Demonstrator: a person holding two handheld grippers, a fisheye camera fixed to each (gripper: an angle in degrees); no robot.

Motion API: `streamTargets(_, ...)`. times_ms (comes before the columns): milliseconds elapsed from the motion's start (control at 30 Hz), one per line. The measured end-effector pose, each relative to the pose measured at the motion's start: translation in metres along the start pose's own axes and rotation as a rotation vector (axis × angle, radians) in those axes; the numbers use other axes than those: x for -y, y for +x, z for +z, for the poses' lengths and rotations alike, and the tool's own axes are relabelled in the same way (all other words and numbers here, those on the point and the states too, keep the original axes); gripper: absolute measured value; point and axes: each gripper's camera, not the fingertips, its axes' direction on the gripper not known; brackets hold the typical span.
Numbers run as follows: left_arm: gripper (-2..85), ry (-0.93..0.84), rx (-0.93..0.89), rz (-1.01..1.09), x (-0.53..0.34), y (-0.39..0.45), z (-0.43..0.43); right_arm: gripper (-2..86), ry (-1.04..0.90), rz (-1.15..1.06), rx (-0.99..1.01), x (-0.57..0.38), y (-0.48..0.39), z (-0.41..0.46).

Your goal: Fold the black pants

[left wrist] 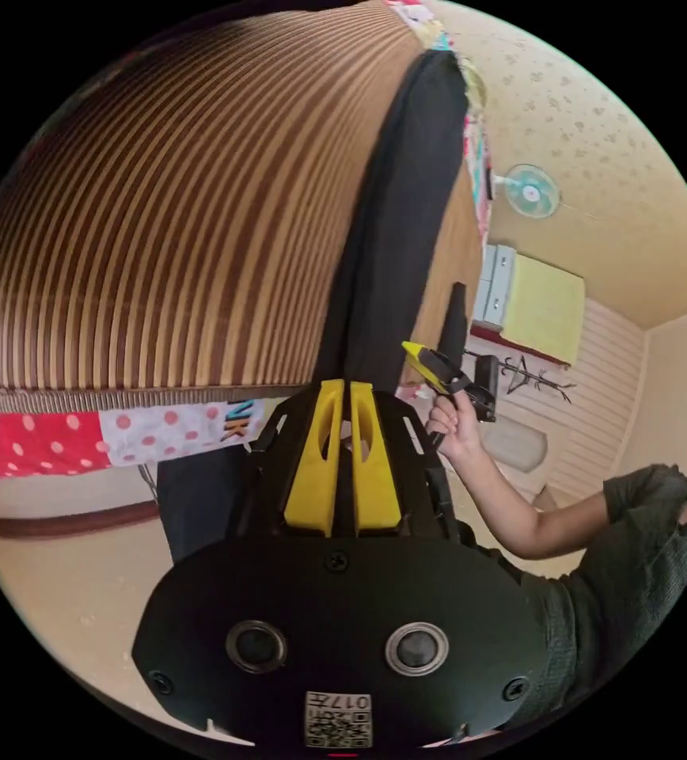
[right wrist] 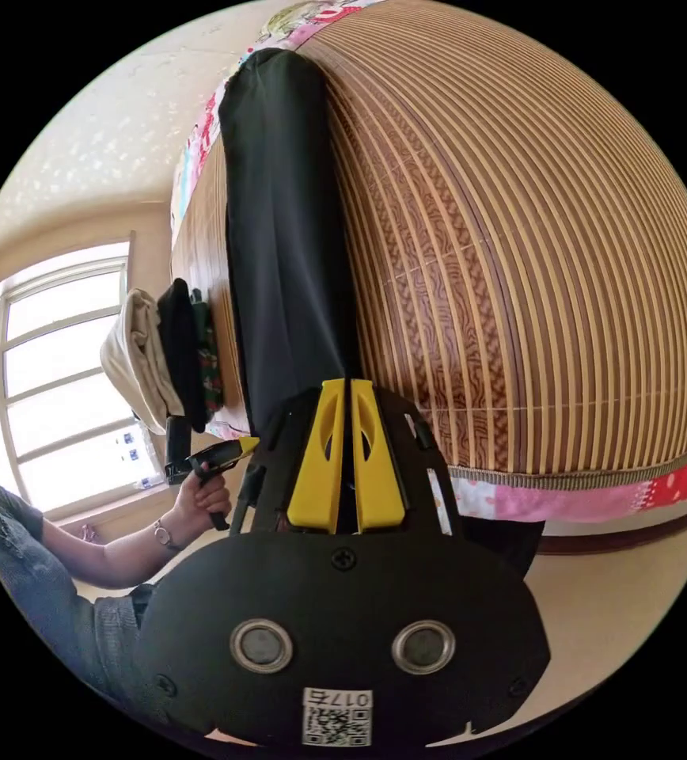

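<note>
1. Nearest in the left gripper view, the left gripper has its two yellow jaws pressed together with only a thin slit between them, at the near edge of the bed. Black cloth sits right at their tips, but whether they pinch it I cannot tell.
2. Same story in the right gripper view — the right gripper has its jaws closed up tight at the near edge, the black fabric starting just beyond them; the grip itself is hidden.
3. Each view also catches the other tool off to the side, held in a hand — so both grippers work the same end of the garment, likely to hold its near end taut and even for a fold.
4. The black pants lie as one long strip on the striped bamboo mat, running from the near edge straight to the far edge, with some cloth hanging over the near edge toward the floor. Laid out flat and lengthwise like this, they look ready for folding end to end.
5. Count: one pair of pants, two grippers, one mat over a patchwork quilt.
6. Further off, a stack of folded clothes sits at the mat's side edge — about three pieces, probably done items kept clear.
7. Farthest back, one wall fan.
</note>
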Motion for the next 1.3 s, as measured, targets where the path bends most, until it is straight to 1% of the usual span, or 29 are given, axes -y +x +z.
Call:
streamTargets(33,0.4,0.024,-0.047,-0.038,-0.004,-0.007,0.004,2.1,0.009,-0.012,-0.028,0.002,-0.007,0.003)
streamTargets(67,0.4,0.033,-0.056,-0.041,-0.007,-0.007,0.005,2.1,0.015,-0.039,-0.062,0.001,-0.015,0.003)
streamTargets(100,0.6,0.035,-0.046,-0.006,-0.011,0.000,0.005,2.1,0.019,-0.057,-0.077,-0.001,-0.020,0.003)
streamTargets(167,1.2,0.013,0.022,0.062,-0.017,0.017,0.006,2.4,0.007,-0.116,-0.103,-0.009,-0.031,0.002)
streamTargets(233,3.4,-0.001,0.146,0.086,-0.021,0.040,0.003,2.9,-0.042,-0.113,-0.106,-0.010,-0.029,0.005)
streamTargets(267,4.1,0.013,0.170,0.097,-0.021,0.047,0.000,3.3,-0.046,-0.109,-0.065,-0.009,-0.026,0.002)
streamTargets(300,9.1,0.060,0.209,0.123,-0.021,0.062,-0.006,3.6,-0.036,-0.105,-0.038,-0.007,-0.024,-0.002)
streamTargets(333,12.3,0.111,0.243,0.172,-0.017,0.078,-0.010,4.2,0.004,-0.086,0.008,-0.001,-0.019,-0.011)
streamTargets(367,13.0,0.133,0.257,0.203,-0.014,0.085,-0.011,5.3,0.055,-0.070,0.049,0.007,-0.013,-0.021)
streamTargets(400,14.0,0.166,0.283,0.276,-0.005,0.101,-0.008,5.8,0.074,-0.065,0.067,0.013,-0.011,-0.025)
streamTargets(433,14.5,0.161,0.303,0.337,0.010,0.111,0.002,7.4,0.085,-0.042,0.094,0.027,-0.005,-0.028)
streamTargets(500,15.2,0.117,0.334,0.392,0.039,0.119,0.026,9.2,0.024,0.003,0.153,0.054,0.004,-0.020)
streamTargets(567,14.4,0.065,0.417,0.422,0.061,0.120,0.054,9.2,-0.121,0.002,0.207,0.084,-0.001,0.007)
streamTargets(600,9.3,0.050,0.435,0.407,0.067,0.120,0.066,8.8,-0.150,-0.017,0.208,0.088,-0.006,0.013)
streamTargets(633,6.3,0.054,0.414,0.351,0.067,0.118,0.072,8.1,-0.193,-0.056,0.180,0.090,-0.016,0.022)
streamTargets(700,5.2,0.035,0.389,0.315,0.058,0.118,0.082,5.9,-0.266,-0.104,0.072,0.082,-0.030,0.033)
streamTargets(767,5.1,-0.017,0.417,0.366,0.040,0.122,0.096,4.8,-0.266,-0.144,-0.049,0.054,-0.036,0.025)
streamTargets(833,5.1,-0.160,0.452,0.388,0.014,0.117,0.122,4.6,-0.317,-0.110,-0.084,0.030,-0.030,0.022)
streamTargets(900,5.4,-0.235,0.432,0.349,-0.002,0.106,0.130,4.8,-0.398,-0.099,-0.075,0.004,-0.026,0.024)
streamTargets(967,6.8,-0.202,0.384,0.288,-0.010,0.095,0.118,5.5,-0.412,-0.091,-0.134,-0.023,-0.019,0.017)
streamTargets(1000,8.3,-0.126,0.329,0.265,-0.011,0.091,0.103,5.8,-0.394,-0.088,-0.143,-0.027,-0.016,0.012)
streamTargets(1033,9.9,-0.049,0.276,0.258,-0.005,0.087,0.088,6.9,-0.333,-0.078,-0.122,-0.027,-0.007,-0.001)
streamTargets(1067,10.4,-0.019,0.257,0.258,0.000,0.086,0.082,8.3,-0.255,-0.056,-0.061,-0.021,0.005,-0.015)
streamTargets(1100,11.5,0.010,0.237,0.264,0.016,0.085,0.074,9.1,-0.217,-0.043,-0.026,-0.016,0.012,-0.021)
streamTargets(1167,11.8,0.018,0.192,0.314,0.047,0.088,0.067,11.7,-0.099,-0.017,0.097,0.015,0.038,-0.038)
streamTargets(1300,12.5,-0.016,0.100,0.378,0.121,0.106,0.068,12.4,-0.067,-0.065,0.301,0.072,0.054,-0.032)
